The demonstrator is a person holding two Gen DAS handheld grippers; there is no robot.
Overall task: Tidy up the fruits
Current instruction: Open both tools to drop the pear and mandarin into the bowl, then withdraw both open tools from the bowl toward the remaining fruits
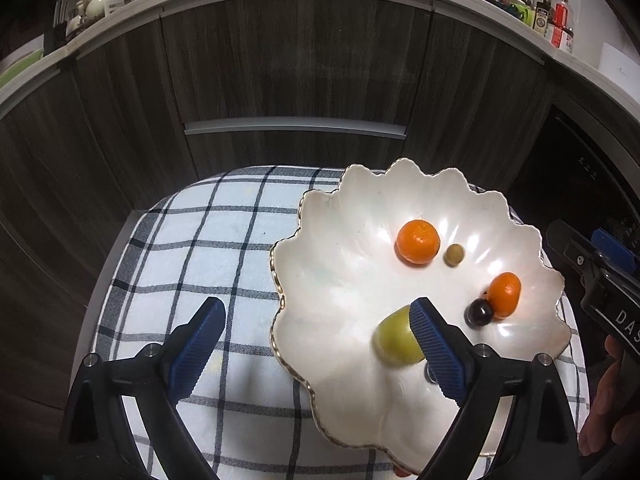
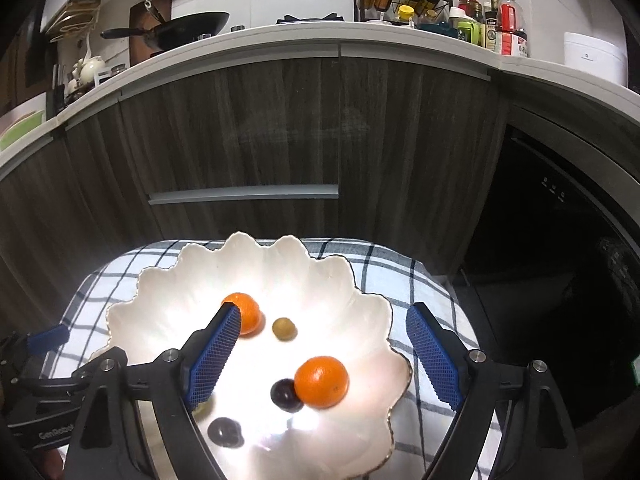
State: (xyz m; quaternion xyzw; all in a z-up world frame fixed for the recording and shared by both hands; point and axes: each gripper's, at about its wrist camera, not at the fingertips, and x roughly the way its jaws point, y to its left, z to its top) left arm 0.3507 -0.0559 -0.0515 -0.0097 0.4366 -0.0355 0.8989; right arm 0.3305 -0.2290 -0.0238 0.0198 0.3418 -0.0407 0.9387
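Note:
A white scalloped dish [image 1: 340, 240] [image 2: 320, 280] sits on a checked cloth. It holds two oranges [image 1: 418, 241] [image 1: 505, 291], a small tan fruit [image 1: 455, 255], a dark grape [image 1: 479, 312] and a green fruit [image 1: 394, 338], which is blurred. In the right wrist view I see the oranges [image 2: 246, 312] [image 2: 322, 381], the tan fruit [image 2: 284, 329] and two dark grapes [image 2: 285, 395] [image 2: 225, 432]. My left gripper [image 1: 316, 330] is open and empty, with the green fruit beside its right finger. My right gripper [image 2: 324, 350] is open and empty above the dish.
The checked cloth [image 1: 208, 248] covers a small surface in front of dark wood cabinets [image 1: 296, 80]. A counter above holds bottles [image 2: 500, 28] and a wok [image 2: 184, 28]. A dark appliance [image 2: 560, 240] stands to the right. The right gripper's body [image 1: 600, 280] shows at the left view's edge.

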